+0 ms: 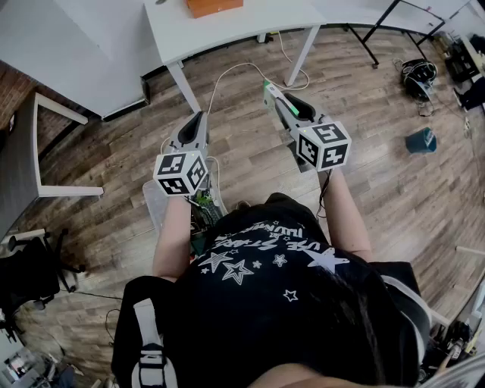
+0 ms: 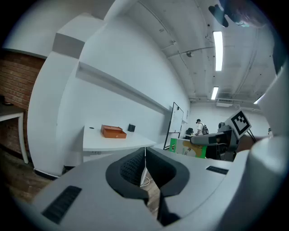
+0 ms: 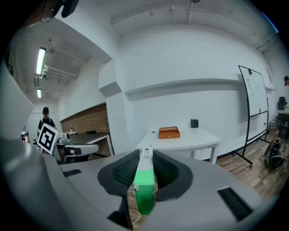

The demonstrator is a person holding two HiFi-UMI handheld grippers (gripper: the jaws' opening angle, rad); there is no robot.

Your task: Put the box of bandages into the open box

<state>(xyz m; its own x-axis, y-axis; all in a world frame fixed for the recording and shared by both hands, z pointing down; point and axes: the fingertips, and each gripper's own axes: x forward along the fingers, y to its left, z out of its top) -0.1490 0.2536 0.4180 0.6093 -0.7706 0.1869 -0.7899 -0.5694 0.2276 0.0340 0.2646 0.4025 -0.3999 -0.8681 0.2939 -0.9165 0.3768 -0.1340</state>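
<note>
The bandage box [image 3: 145, 185] is a slim green and white carton, and my right gripper [image 3: 145, 158] is shut on it. In the head view the bandage box [image 1: 268, 90] pokes past the right gripper [image 1: 280, 100], held in the air over the wooden floor. The open box [image 1: 214, 6] is orange and lies on the white table [image 1: 227, 34] ahead of both grippers. The open box [image 3: 169, 132] shows straight beyond the right jaws, and the open box [image 2: 113, 131] lies left of the left jaws. My left gripper [image 2: 145, 155] is shut with nothing in it, and the left gripper [image 1: 199, 117] hangs left of the right one.
A grey table with white legs [image 1: 45, 144] stands at the left. A white cable [image 1: 227, 72] loops on the floor under the white table. Black cables [image 1: 417, 72] and a teal object [image 1: 420, 140] lie at the right. A whiteboard [image 3: 257, 94] stands right of the table.
</note>
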